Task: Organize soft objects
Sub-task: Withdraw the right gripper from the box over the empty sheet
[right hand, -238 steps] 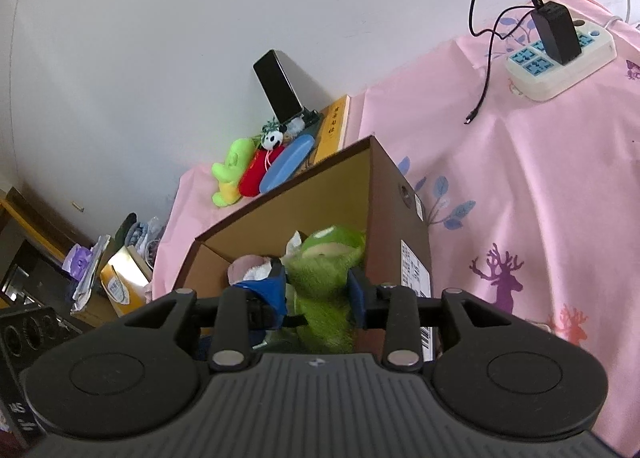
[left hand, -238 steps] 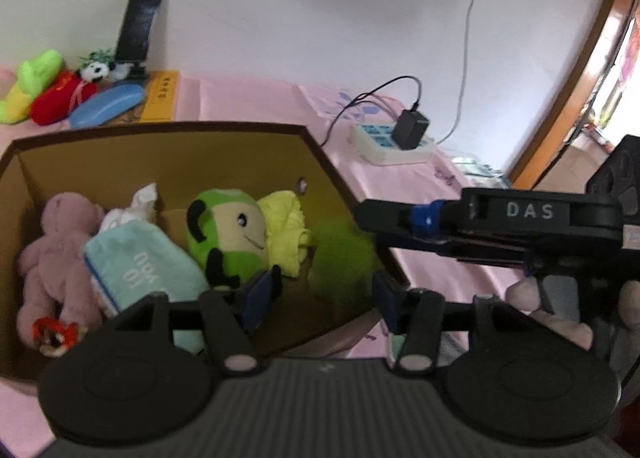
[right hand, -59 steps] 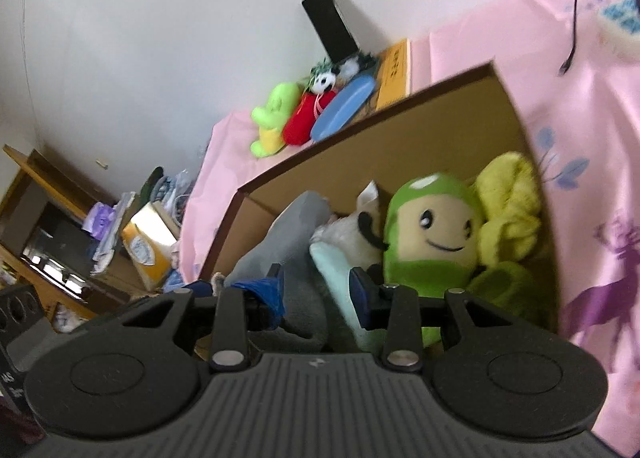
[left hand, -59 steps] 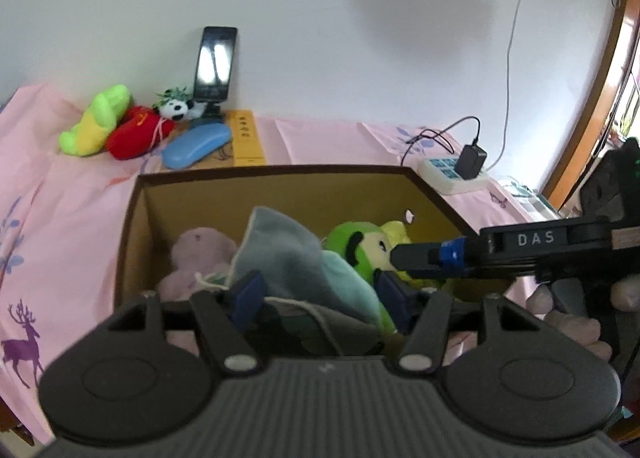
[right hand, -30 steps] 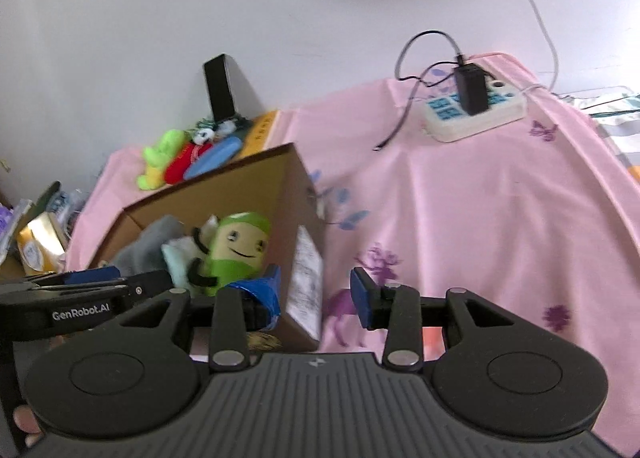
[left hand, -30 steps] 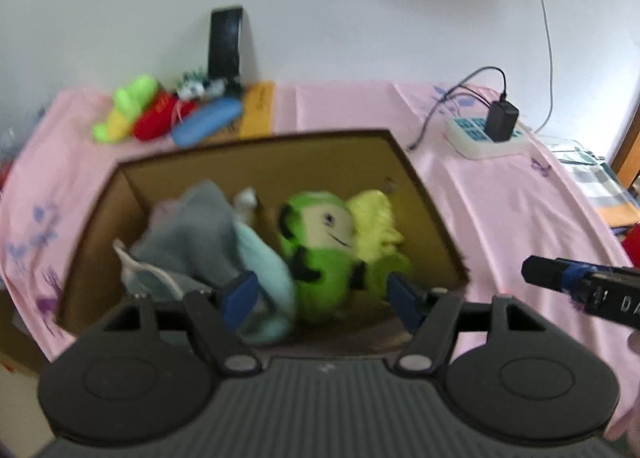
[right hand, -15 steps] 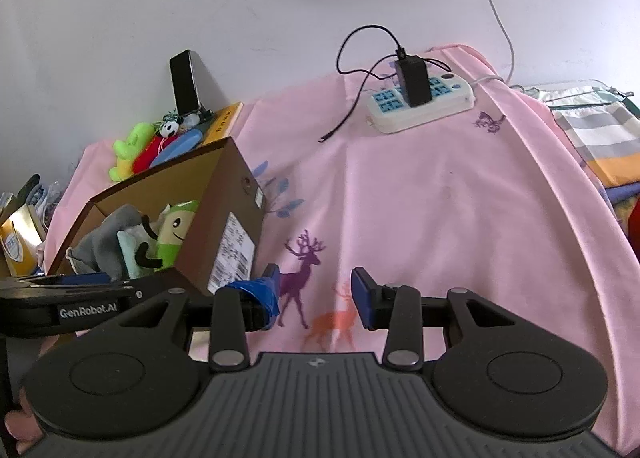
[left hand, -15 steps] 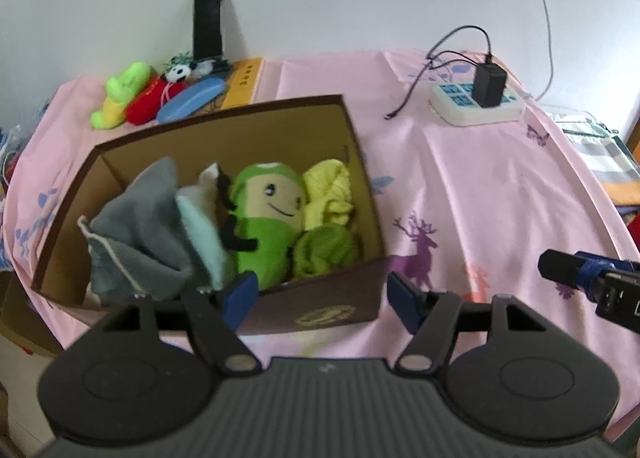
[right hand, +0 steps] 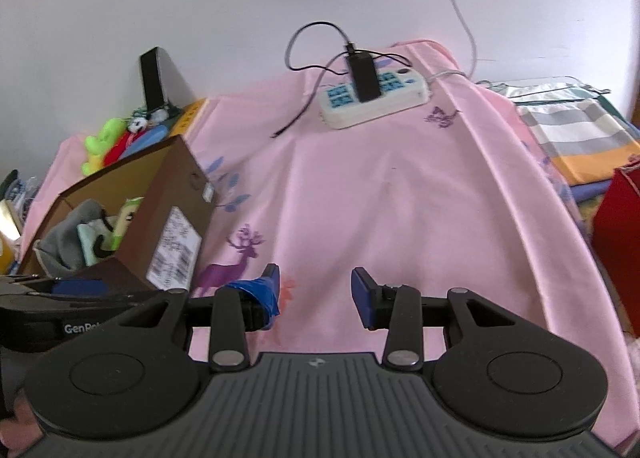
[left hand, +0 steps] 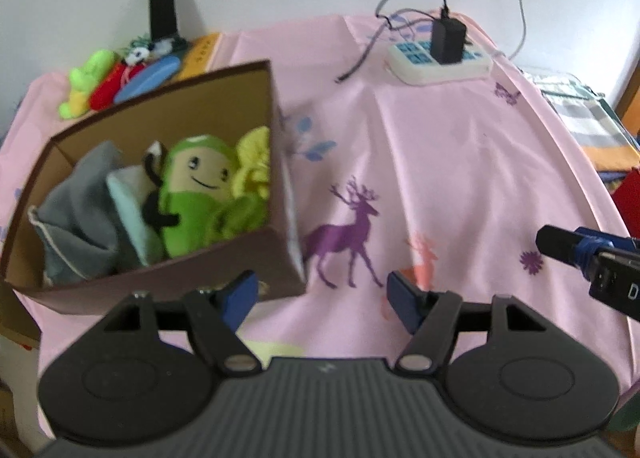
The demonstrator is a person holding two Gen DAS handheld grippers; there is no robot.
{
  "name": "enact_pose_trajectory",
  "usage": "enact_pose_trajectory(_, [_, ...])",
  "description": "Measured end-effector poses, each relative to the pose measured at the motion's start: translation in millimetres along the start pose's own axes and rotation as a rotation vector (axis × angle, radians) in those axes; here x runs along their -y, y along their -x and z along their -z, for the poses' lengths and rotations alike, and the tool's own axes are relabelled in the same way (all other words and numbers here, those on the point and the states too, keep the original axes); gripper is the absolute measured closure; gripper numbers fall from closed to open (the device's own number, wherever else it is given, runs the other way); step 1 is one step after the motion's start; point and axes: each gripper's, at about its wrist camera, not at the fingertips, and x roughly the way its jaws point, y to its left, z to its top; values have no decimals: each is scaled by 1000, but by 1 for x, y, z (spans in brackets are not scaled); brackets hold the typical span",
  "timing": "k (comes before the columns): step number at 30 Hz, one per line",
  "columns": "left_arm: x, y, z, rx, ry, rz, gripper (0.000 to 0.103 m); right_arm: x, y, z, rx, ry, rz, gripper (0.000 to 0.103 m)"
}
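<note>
The left hand-held gripper [left hand: 322, 296] hung over the pink cloth [left hand: 440, 162] that covered the worktop, its blue-padded jaws standing apart with nothing between them, only the purple deer print [left hand: 348, 234] showing in the gap. The right hand-held gripper [right hand: 316, 294] was likewise spread and empty, above the same cloth and nearer the worktop's right edge; its tip showed at the right border of the left wrist view.

The cardboard box [left hand: 160, 278] sat on the left part of the worktop, close to the front edge, with a white shipping label [right hand: 174, 248] on its right outer wall. Inside it lay the soft things, packed side by side: a grey drawstring pouch [left hand: 76, 214] at the left, a pale mint soft item [left hand: 132, 214] beside it, a green plush doll [left hand: 196, 194] with a smiling face in the middle, a yellow cloth [left hand: 252, 166] at the right wall and a green fuzzy cloth [left hand: 240, 218] in front of that. What touched what under them could not be told.

Behind the box, along the worktop's back edge by the wall, were a lime-green plush [left hand: 86, 78], a red plush [left hand: 106, 88], a small panda toy [left hand: 138, 54], a blue case [left hand: 148, 76] and a dark phone [left hand: 162, 4] standing upright. Toward the back right corner lay a white power strip [left hand: 440, 62] with a black charger [left hand: 448, 38] plugged in.
</note>
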Motion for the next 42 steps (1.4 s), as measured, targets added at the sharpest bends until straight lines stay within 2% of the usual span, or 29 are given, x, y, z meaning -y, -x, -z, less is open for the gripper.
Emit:
enact_pose_trajectory(6, [20,-11,2,-44,-14,34,34,16,0,5,-4,-29,56,80])
enact_pose_trajectory(14, [42,-21,7,-78,-54,42,34,31,-6,12,-63,-79,72,80])
enact_pose_trajectory(22, [46,-24,10,-80,-83,35,34,33,-11,16,-115,-98,71,82])
enact_pose_trajectory(30, [30,-30,19,-126,-81,6,34,19,-22,18,-191,-83,39,82])
enact_pose_trajectory(42, [-12,-29,30,-157,-30,-11,34,-26,-34,17,-232,0,10,82])
